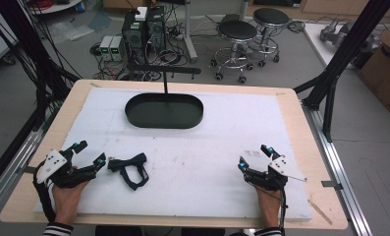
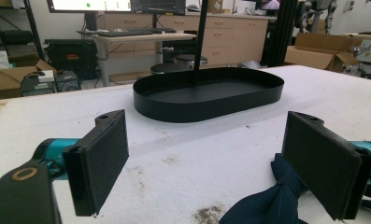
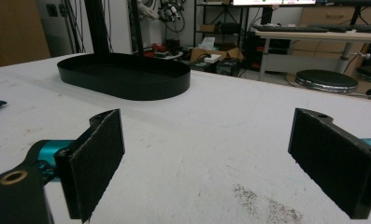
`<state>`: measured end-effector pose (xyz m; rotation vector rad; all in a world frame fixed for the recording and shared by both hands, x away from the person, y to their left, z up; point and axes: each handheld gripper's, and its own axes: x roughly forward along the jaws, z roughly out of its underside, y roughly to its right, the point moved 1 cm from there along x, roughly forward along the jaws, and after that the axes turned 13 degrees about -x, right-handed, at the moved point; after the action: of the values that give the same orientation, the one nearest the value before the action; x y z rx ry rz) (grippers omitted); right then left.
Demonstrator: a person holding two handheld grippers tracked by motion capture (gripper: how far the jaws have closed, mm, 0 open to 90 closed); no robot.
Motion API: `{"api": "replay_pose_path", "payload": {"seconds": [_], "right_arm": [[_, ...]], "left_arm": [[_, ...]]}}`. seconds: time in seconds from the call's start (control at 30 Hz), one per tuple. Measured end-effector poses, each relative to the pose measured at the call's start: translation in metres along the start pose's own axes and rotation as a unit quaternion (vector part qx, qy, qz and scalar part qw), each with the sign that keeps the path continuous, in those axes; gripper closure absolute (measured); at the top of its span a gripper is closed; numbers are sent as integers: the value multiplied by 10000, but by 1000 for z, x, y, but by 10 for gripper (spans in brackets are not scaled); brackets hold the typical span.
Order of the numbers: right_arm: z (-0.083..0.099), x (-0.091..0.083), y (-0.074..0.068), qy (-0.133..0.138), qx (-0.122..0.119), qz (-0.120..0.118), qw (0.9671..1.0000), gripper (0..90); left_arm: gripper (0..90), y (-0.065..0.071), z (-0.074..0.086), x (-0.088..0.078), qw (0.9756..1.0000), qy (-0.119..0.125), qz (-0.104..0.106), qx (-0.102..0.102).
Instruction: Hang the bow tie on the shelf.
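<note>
Just beside left tool (image 1: 89,155), dark bow tie (image 1: 128,167)

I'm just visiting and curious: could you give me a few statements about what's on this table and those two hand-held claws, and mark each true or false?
1. The black oval tray holds the bow tie. False: the dark bow tie lies on the white mat, beside the left gripper.
2. The left gripper's jaws stand open. True.
3. The right gripper grips the bow tie. False: it is open, with nothing between its jaws.
4. A thin black post rises from the tray. True.
</note>
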<state>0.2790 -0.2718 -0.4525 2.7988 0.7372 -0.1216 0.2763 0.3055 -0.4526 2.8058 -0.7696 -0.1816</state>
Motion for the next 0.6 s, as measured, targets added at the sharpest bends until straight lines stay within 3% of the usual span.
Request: {"api": "replay_pose_path", "payload": {"seconds": [0.17, 0.3, 0.43, 0.6], "right_arm": [[0, 0, 0, -3, -3, 3, 10000, 98], [0, 0, 0, -2, -21, 7, 10000, 97], [0, 0, 0, -1, -22, 6, 10000, 97], [0, 0, 0, -6, -9, 0, 10000, 98]], "left_arm": [[151, -1, -1, 0, 9999, -49, 150, -4], [151, -2, -2, -1, 9999, -133, 107, 20], [151, -3, -10, -2, 9993, -275, 233, -77], [151, -1, -20, -2, 9988, -280, 390, -97]]}}
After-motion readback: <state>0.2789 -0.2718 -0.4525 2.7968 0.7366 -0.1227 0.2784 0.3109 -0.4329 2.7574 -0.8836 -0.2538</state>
